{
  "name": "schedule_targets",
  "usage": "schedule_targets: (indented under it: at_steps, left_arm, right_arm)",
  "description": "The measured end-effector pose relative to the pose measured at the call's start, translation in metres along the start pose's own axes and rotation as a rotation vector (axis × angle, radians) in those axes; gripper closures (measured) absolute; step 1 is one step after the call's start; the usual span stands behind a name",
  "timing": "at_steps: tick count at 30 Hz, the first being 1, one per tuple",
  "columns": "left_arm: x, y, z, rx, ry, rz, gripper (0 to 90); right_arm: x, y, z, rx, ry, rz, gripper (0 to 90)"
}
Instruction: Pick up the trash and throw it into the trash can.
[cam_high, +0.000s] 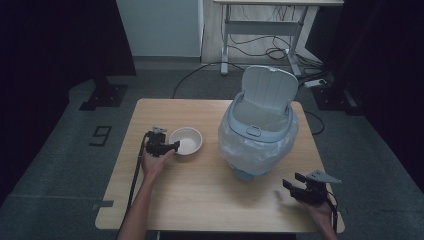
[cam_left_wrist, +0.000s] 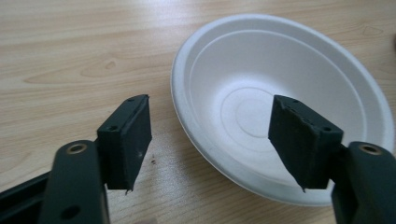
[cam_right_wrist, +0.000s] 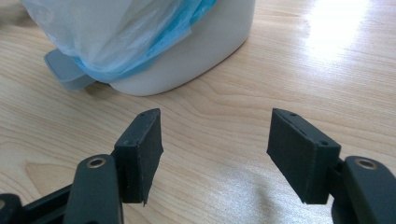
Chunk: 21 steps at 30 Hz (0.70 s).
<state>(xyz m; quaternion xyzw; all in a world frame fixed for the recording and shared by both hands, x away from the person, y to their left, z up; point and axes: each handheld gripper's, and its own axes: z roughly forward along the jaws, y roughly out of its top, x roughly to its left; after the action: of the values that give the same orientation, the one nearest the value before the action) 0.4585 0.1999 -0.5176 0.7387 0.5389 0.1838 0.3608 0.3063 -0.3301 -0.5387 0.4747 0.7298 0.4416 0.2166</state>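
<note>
Bowl (cam_left_wrist: 280, 107) pickup is the step I judge to be in hand: the white bowl sits near the table's (cam_high: 200, 195) left edge, well apart from the lidded bin (cam_high: 257, 135) with its plastic liner. My left gripper (cam_left_wrist: 212, 140) straddles the bowl's near rim, jaws spread, pads not yet pressing. Next I need to close on that rim squarely, then lift. My right gripper (cam_right_wrist: 215, 154) hangs spread and empty by the near right corner.
</note>
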Motion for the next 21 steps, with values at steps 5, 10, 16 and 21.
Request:
schedule_targets:
  at_steps: [5, 10, 16, 21]
  left_arm:
    - [0.003, -0.003, 0.010, 0.029, -0.003, -0.021, 33.9]
    - [0.002, -0.008, 0.014, 0.032, 0.002, 0.007, 44.9]
    - [0.003, -0.014, 0.014, 0.027, -0.029, 0.021, 63.1]
    - [0.004, -0.014, 0.005, -0.003, -0.073, 0.036, 73.2]
  right_arm:
    - [-0.001, 0.000, 0.000, 0.004, -0.006, -0.004, 34.9]
    - [0.000, 0.000, 0.000, 0.005, -0.007, -0.003, 35.0]
    - [0.000, -0.001, 0.001, 0.011, -0.005, -0.003, 35.0]
    - [0.000, -0.001, 0.001, 0.010, -0.001, -0.003, 35.2]
